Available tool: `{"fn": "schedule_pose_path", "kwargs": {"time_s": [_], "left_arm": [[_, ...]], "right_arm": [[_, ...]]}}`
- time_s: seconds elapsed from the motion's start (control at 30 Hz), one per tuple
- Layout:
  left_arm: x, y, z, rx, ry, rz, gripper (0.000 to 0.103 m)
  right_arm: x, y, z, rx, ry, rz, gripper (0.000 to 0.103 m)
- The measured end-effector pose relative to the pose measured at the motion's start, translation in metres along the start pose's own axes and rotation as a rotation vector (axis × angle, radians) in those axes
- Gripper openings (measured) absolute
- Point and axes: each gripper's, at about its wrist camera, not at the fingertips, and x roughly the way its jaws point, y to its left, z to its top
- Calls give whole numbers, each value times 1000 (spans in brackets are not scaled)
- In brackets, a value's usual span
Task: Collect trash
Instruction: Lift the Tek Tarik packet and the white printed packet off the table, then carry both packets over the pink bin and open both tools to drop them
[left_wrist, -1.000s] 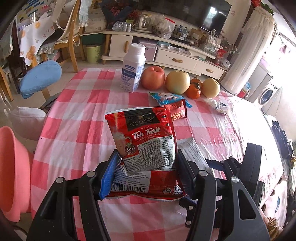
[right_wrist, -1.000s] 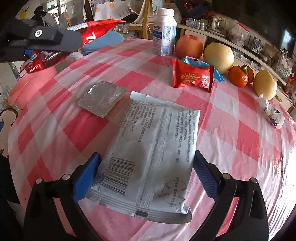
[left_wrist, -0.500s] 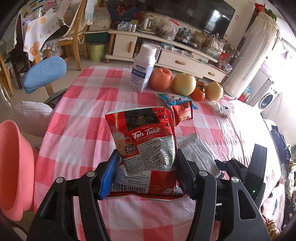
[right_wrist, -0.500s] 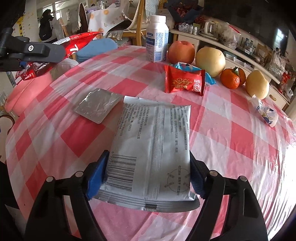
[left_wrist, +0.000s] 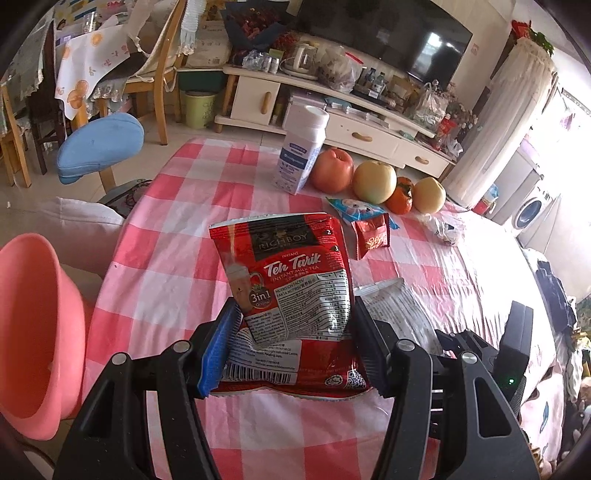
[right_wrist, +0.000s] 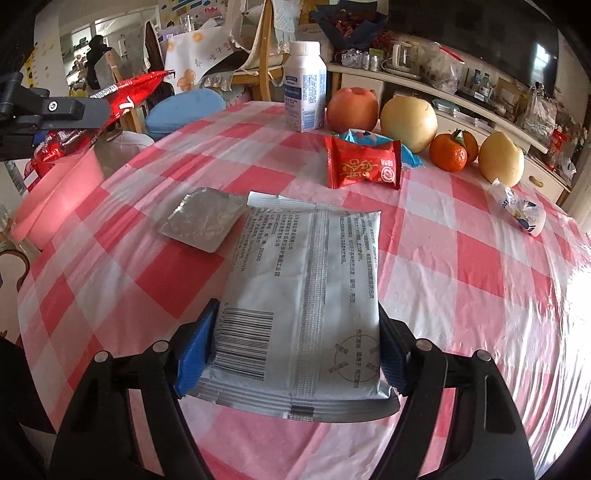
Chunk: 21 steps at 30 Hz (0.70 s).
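Red tea packet (left_wrist: 291, 306) | pinched in left tool (left_wrist: 291, 350) | silver packet (right_wrist: 303, 302) | pinched in right tool (right_wrist: 295, 354)

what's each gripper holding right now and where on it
The left gripper grips the red Teh Tarik sachet by the side edges of its lower half. The right gripper grips the silver-grey printed packet by the side edges near its barcode end.

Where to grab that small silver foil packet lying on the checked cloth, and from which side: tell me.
Take the silver foil packet by its thin crimped near-left edge, coming in low from the basin side. It lies flat, so only the rim offers the jaws purchase; the white wrapper crowds its right side. Both grippers look occupied, so one would likely have to unload first.
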Motion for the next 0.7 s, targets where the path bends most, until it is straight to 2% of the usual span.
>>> {"fn": "schedule_pose_path", "kwargs": {"time_s": [0.43, 0.7], "left_arm": [[-29, 32, -2, -46, -62, -2, 61], [-45, 57, -2, -93, -100, 13, 61]], "right_arm": [[-31, 18, 13, 60, -58, 53, 77], [-50, 54, 31, 46, -98, 120, 77]]}}
